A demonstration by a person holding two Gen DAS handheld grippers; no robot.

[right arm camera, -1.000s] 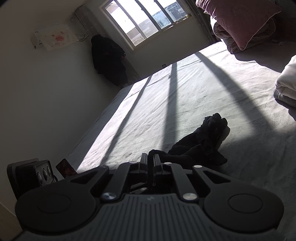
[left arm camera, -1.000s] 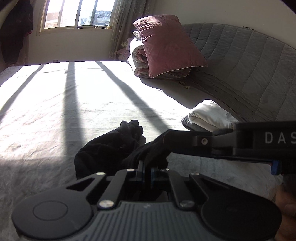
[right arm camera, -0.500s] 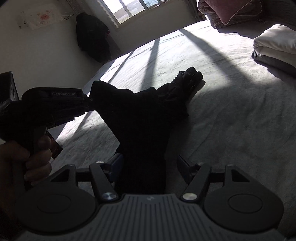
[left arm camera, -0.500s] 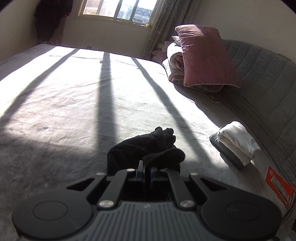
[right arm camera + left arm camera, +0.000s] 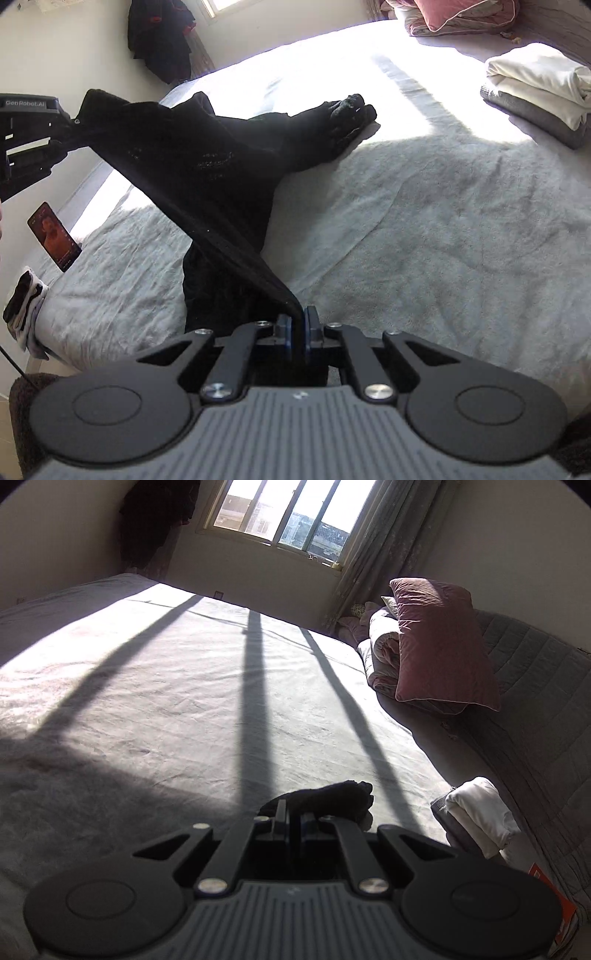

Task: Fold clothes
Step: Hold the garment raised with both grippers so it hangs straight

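A black garment [image 5: 207,162] is stretched in the air between both grippers above the grey bed [image 5: 443,221]. My right gripper [image 5: 298,325] is shut on one end of its taut edge. The left gripper [image 5: 74,123] at the far left of the right wrist view is shut on the other end. The rest of the cloth trails down onto the bed, its bunched far end [image 5: 351,110] lying in sunlight. In the left wrist view the left gripper [image 5: 292,814] is shut and only a dark lump of the garment [image 5: 332,797] shows past its fingers.
A folded white and grey pile [image 5: 535,88] lies on the bed at the right, near the grey quilted headboard [image 5: 535,701]. A dusky pink pillow [image 5: 439,642] leans on a rolled duvet. A phone [image 5: 54,236] lies at the bed's left edge. Window [image 5: 288,517] behind.
My right gripper has shut on the garment's edge; half a second ago it stood open. The two grippers have drawn apart, pulling the black cloth taut and lifting it off the bed.
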